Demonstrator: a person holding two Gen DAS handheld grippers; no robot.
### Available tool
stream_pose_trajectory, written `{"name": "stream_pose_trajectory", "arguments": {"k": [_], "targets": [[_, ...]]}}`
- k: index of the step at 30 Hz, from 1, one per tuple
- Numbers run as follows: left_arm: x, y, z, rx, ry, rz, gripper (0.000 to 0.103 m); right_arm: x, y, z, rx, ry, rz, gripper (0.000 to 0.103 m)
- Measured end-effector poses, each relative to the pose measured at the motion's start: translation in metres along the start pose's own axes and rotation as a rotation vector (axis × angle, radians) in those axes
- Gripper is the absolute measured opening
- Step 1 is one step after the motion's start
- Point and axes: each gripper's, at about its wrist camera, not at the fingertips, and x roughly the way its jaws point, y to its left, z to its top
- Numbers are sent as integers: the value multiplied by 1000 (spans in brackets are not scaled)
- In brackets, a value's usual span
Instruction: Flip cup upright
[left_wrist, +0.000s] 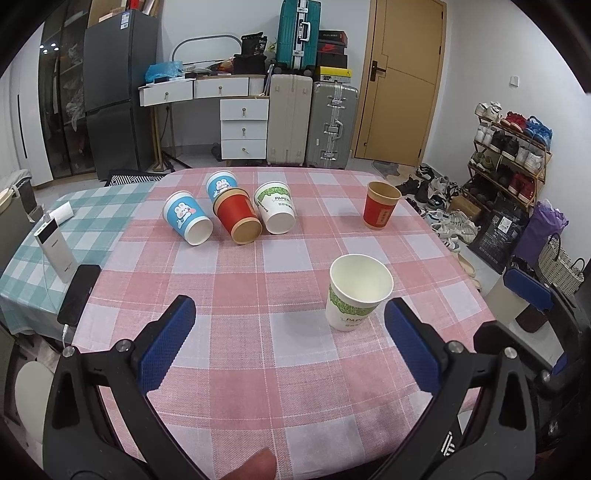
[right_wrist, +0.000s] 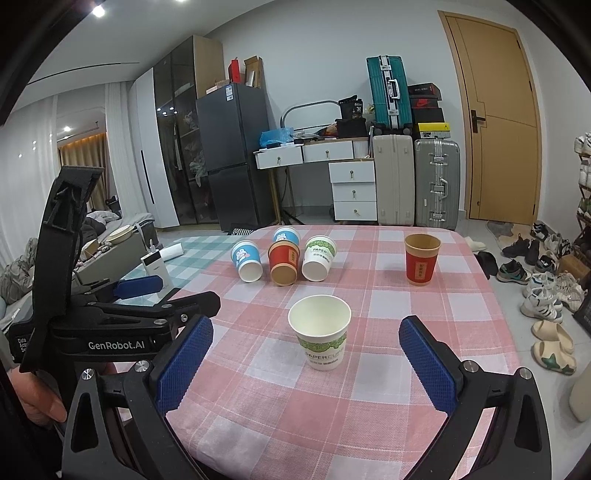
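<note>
Even, soft indoor light from small round ceiling spotlights (right_wrist: 98, 11) — no glare, both views sharp. Faint shadows pool beneath the cups on the pink checked tablecloth (right_wrist: 369, 387). Heavy fisheye bending and black vignetted corners — edges slightly soft.

Rear blue cup (right_wrist: 285, 235) half hidden behind red cup (right_wrist: 283, 264)

Matt paper cup (right_wrist: 320, 332), woven tablecloth (right_wrist: 369, 406)

On my desk (left_wrist: 280, 369) a phone (left_wrist: 79, 293) and power bank (left_wrist: 55, 245) lie at nine o'clock. At twelve I see suitcases (left_wrist: 312, 123), drawers (left_wrist: 243, 129) and a fridge (left_wrist: 116, 92); a shoe rack (left_wrist: 511, 147) at two.
</note>
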Motion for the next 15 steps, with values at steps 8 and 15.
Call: {"name": "stream_pose_trajectory", "arguments": {"k": [8,15], "targets": [[-4,-3,2,16,-36,30,102,-1,-3,1,6,-4,2,103],[-5,-3,2,22,-47,32,102,-1,-4,1,6,-4,3,103]]}}
